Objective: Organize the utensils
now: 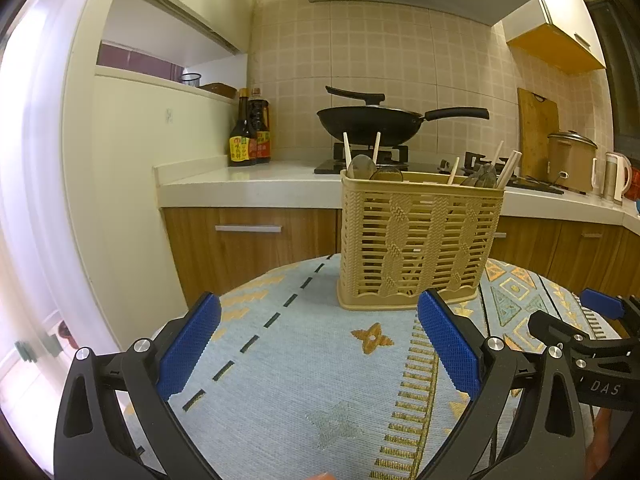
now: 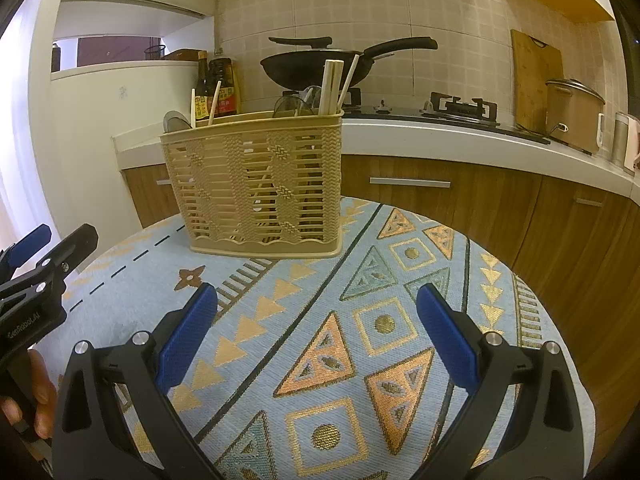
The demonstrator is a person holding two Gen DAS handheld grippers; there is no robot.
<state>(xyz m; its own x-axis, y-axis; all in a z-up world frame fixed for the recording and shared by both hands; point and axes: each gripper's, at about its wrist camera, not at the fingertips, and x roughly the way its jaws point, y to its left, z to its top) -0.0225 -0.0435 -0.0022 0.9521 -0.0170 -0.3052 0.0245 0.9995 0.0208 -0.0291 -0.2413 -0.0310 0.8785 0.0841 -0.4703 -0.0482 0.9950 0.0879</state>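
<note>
A tan slotted plastic utensil basket (image 1: pixel 416 240) (image 2: pixel 256 184) stands upright on the patterned tablecloth (image 1: pixel 304 380) (image 2: pixel 360 340). Wooden chopsticks (image 2: pixel 331 86) (image 1: pixel 507 168) and spoons (image 1: pixel 361 166) (image 2: pixel 294 105) stick up out of it. My left gripper (image 1: pixel 318 320) is open and empty, a short way in front of the basket. My right gripper (image 2: pixel 316 312) is open and empty, in front of the basket and to its right. Each gripper also shows at the edge of the other's view, the right one (image 1: pixel 600 320) and the left one (image 2: pixel 44 248).
The round table is beside a kitchen counter (image 1: pixel 256 184) with wooden cabinets (image 2: pixel 460 200). On the counter are sauce bottles (image 1: pixel 250 132), a black wok (image 1: pixel 372 120) on the stove, a cutting board (image 2: pixel 536 80), a rice cooker (image 2: pixel 574 114) and a kettle (image 1: pixel 616 176).
</note>
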